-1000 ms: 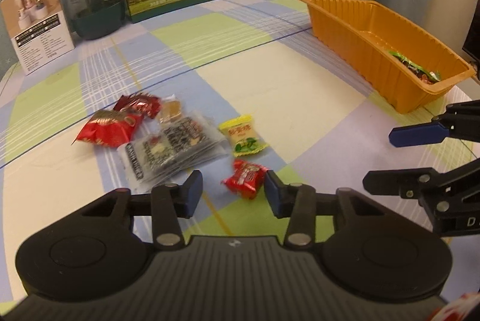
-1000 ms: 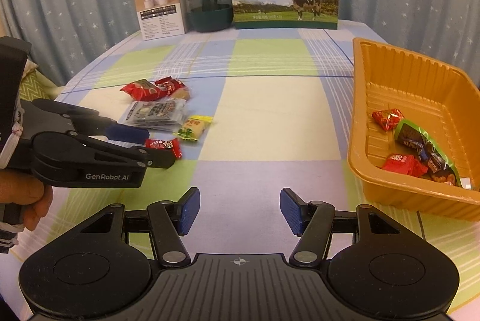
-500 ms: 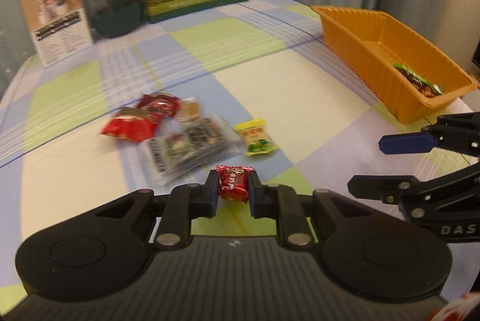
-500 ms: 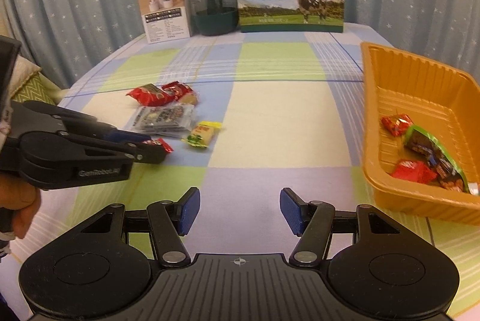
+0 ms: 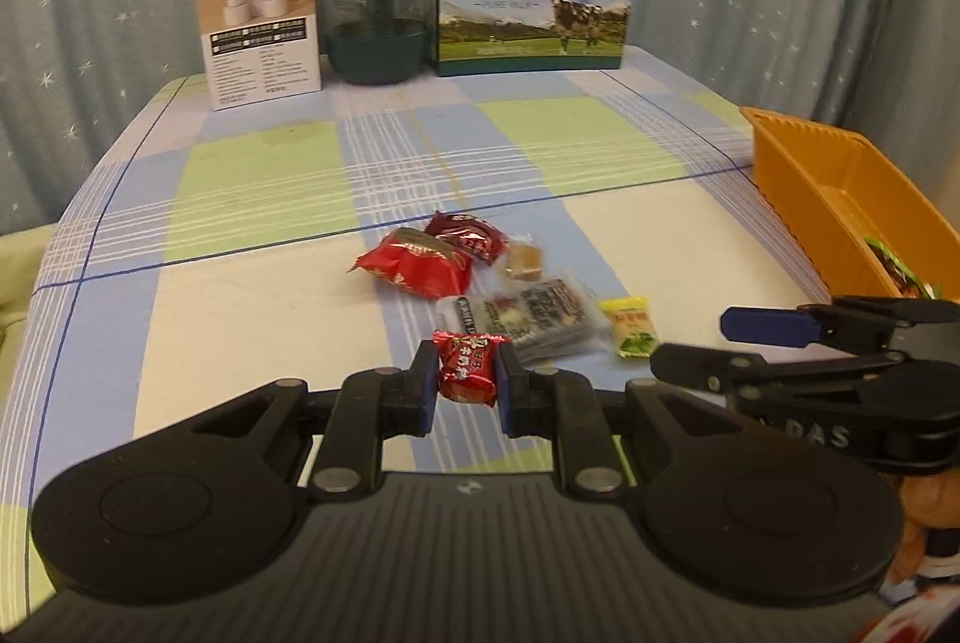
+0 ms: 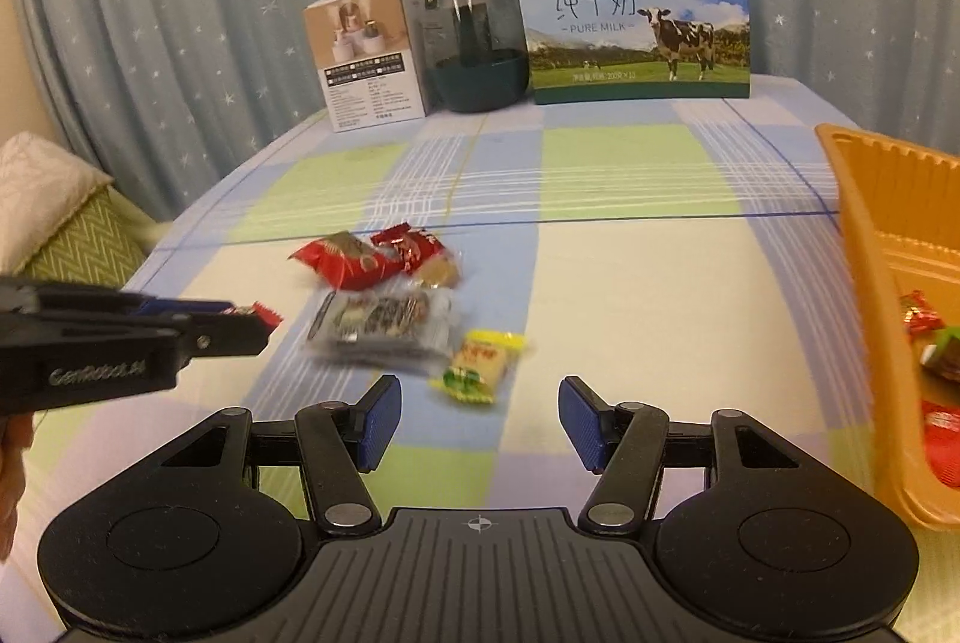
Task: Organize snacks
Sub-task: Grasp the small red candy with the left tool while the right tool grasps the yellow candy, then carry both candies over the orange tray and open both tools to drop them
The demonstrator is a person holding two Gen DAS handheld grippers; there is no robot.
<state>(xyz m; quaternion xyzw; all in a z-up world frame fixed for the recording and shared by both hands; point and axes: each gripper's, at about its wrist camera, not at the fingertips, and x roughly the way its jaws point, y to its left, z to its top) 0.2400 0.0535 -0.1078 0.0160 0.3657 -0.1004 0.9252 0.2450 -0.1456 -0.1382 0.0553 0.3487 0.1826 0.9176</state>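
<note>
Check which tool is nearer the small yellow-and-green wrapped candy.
Right. The right tool is open just short of the yellow-and-green wrapped candy; the left tool is off to its left, shut on a red wrapped candy.

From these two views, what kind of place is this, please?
Probably a room in a home. A checked tablecloth covers the table, star-print curtains hang behind it, and a pure milk gift box stands at the back. A cushion lies beside the table.

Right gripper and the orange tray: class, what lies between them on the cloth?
In the right wrist view, only bare checked tablecloth lies between the open right gripper and the orange tray.
</note>
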